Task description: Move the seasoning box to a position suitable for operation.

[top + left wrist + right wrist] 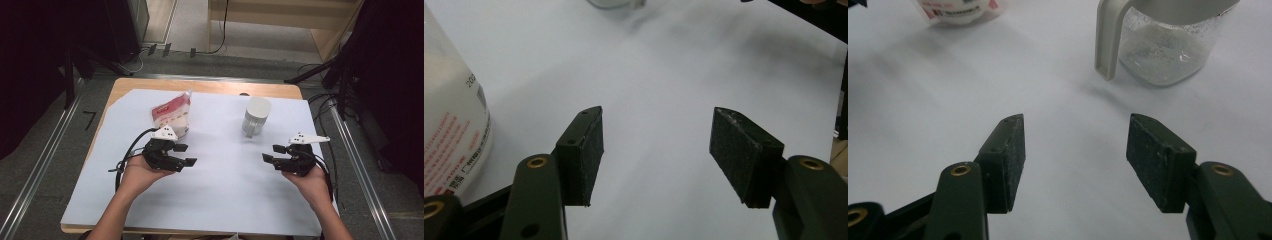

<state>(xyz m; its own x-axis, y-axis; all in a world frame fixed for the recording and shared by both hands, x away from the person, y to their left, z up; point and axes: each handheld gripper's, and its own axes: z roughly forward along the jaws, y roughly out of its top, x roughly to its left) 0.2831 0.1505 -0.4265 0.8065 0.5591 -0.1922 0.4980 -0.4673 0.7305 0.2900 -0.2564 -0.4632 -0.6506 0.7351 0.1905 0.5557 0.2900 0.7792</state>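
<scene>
Left hand-held gripper (186, 155) spread, empty, just beside the red-and-white plastic pouch (172, 116); right hand-held gripper (273, 153) likewise spread (nothing between), near the clear lidded jug (256, 116)

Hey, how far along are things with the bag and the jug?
Nothing looks done. The red-and-white plastic bag and clear glass jug with a white handle stand untouched. Left claw and right claw are open, empty, near them. Grasping remains.
</scene>
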